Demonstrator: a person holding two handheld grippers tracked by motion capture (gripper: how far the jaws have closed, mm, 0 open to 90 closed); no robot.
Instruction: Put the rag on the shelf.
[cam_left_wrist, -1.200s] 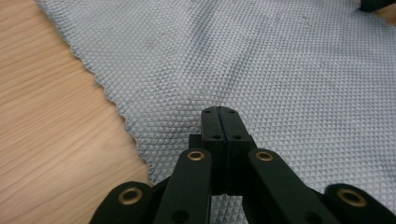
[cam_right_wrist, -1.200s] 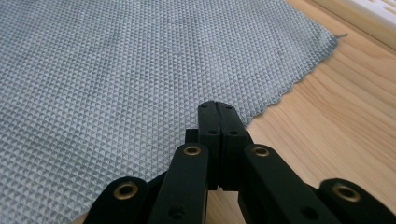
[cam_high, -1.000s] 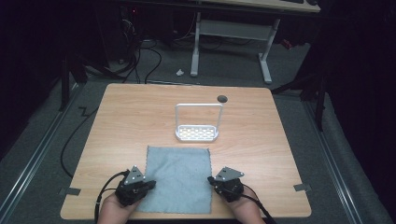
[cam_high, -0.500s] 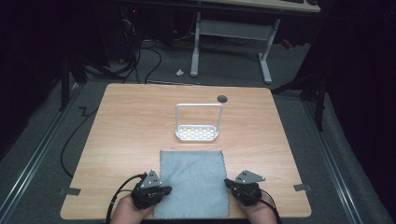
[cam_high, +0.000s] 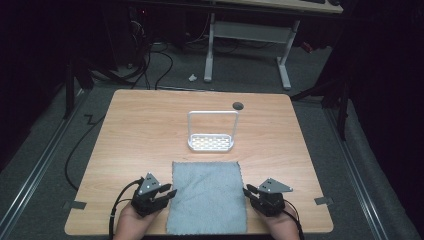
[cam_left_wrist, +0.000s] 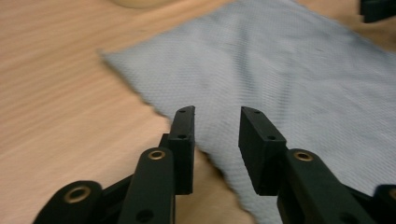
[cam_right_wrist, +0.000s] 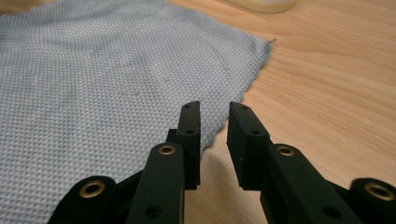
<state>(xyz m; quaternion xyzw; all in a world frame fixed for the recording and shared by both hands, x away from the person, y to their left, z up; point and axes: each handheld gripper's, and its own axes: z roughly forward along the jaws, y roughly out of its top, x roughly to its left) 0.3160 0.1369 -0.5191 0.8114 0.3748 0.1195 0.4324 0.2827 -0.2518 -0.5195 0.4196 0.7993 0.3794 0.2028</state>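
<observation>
My grey cloth (cam_high: 207, 196), spread flat.
It lies just in front of the white rack (cam_high: 211, 131), apart from it.

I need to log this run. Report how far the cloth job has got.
Done: the grey cloth lies spread flat on the table.
In hand: the left claw and right claw sit open at its side edges, gripping nothing.
Left: grasping the edges and any folding; no fold shows.

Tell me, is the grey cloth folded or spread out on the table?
Spread out. The grey cloth lies flat as one rectangular sheet on the table, with no fold or doubled layer visible, between the open left gripper and right gripper.
</observation>
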